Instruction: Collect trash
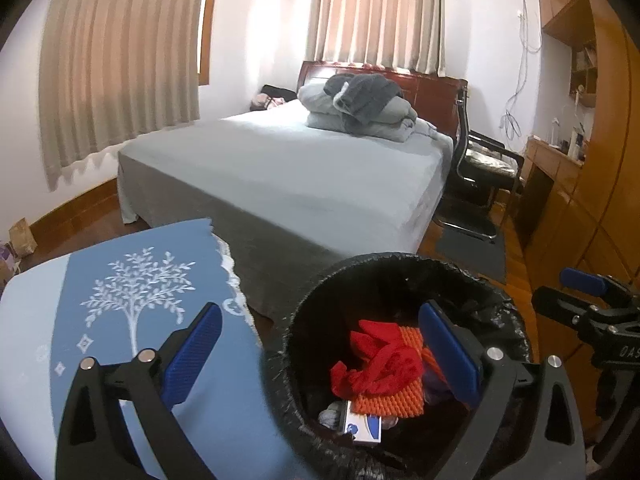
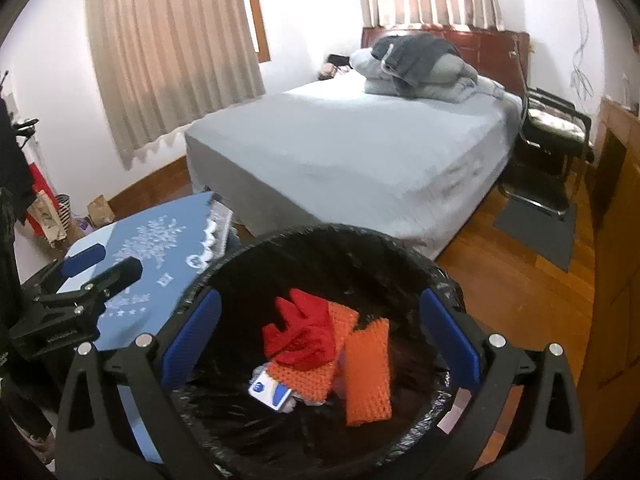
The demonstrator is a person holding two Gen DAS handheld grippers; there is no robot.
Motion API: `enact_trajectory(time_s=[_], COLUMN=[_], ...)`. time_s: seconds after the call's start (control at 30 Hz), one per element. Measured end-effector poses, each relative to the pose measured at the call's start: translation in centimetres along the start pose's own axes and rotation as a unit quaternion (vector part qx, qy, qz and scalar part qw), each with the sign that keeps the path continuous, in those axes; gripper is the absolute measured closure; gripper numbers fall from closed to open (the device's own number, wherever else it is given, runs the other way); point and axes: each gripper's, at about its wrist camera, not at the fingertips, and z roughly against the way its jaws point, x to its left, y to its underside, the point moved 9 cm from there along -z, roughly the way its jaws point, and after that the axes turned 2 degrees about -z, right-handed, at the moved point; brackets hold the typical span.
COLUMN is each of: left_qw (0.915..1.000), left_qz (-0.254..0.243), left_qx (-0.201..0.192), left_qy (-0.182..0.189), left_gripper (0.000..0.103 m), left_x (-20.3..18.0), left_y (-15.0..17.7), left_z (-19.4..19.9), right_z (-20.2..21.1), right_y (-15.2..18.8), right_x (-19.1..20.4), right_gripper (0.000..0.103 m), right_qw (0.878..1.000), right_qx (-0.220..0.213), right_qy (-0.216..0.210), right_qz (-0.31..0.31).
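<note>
Hovering wide open and empty, each tool (image 1: pixel 324 344) (image 2: pixel 320 336) overlooks the bin (image 2: pixel 224 276).

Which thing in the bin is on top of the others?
The red mesh. It lies over the orange netting, and the small white-and-blue box sits lower.

Bin: the black-lined trash bin (image 2: pixel 320 240) stood upright beside the bed.
Contents: red netting (image 2: pixel 300 336), orange foam mesh (image 2: pixel 366 376) and a small white-blue box (image 2: pixel 270 394) (partly buried) lay inside.
</note>
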Motion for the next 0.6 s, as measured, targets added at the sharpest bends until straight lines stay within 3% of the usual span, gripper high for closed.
enact_trajectory(time_s=[0.6], left_qw=[0.9985], left_qz=[0.002], left_qx=[-0.039], left_qy=[-0.038], left_gripper=[0.006], left_x=[1.3], left_y=[-0.8], left_z=[7.9], right_z=[5.7], right_y=[-1.7], right_x=[5.2], right_gripper=[0.006], right_qw=[0.999], right_qx=[-0.028], right_qy=[-0.020], right_qz=[0.033])
